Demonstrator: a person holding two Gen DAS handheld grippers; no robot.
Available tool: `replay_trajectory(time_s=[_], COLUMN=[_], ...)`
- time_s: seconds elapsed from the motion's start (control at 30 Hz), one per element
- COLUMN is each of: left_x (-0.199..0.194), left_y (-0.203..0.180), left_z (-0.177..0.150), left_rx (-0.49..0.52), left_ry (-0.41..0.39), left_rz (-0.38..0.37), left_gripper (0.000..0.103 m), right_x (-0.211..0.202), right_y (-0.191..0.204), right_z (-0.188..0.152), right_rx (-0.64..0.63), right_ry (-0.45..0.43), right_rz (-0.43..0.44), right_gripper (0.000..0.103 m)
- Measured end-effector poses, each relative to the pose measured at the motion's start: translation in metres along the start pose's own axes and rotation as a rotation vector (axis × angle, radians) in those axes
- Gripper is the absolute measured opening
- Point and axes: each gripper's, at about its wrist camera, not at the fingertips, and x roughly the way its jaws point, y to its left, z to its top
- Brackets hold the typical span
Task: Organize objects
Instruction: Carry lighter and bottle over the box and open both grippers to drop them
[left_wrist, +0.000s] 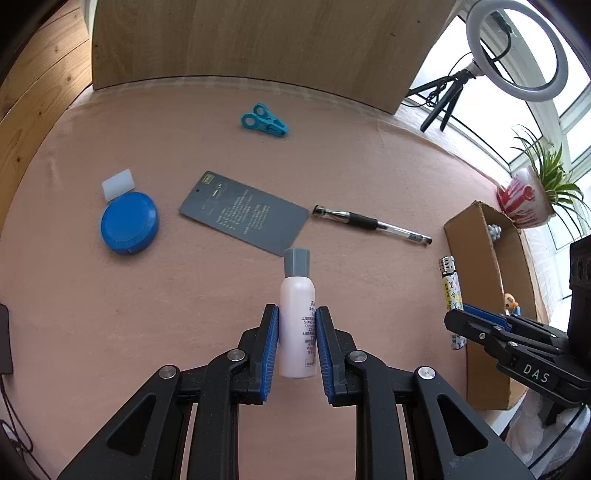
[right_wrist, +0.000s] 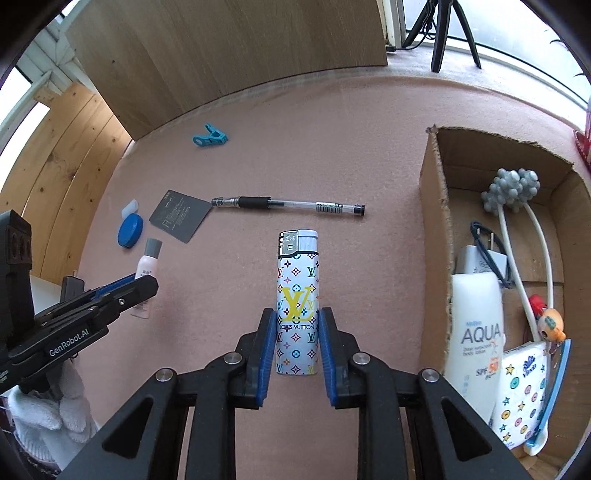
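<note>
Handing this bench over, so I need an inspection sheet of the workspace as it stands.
Surface: pink mat, no spills seen.
Job's things: bottle, lighter, pen, card, blue tin, clip lie loose; box holds sunscreen.
Clutter: white block.
Tongs: left tongs around the bottle; right tongs around the lighter.
Cables: charger lead in the box.
Surroundings: ring light, plant.
</note>
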Motion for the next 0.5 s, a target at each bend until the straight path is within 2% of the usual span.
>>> replay_trajectory(time_s=[0.23,0.5], left_x=[-0.001,0.000], left_y=[-0.049,-0.118], left_z=[0.013,0.029], left_rx=[0.083,0.179], left_ry=[-0.014,-0.025], left_rz=[-0.049,-0.123], left_gripper=[0.022,0.022], right_x=[-0.033,-0.072], right_y=[-0.020,-0.064], right_z=[0.004,0.000], right_rx=[0.047,0.114], right_ry=[-0.069,-0.136], right_rz=[0.012,-0.014], right_gripper=[0.021,0.021])
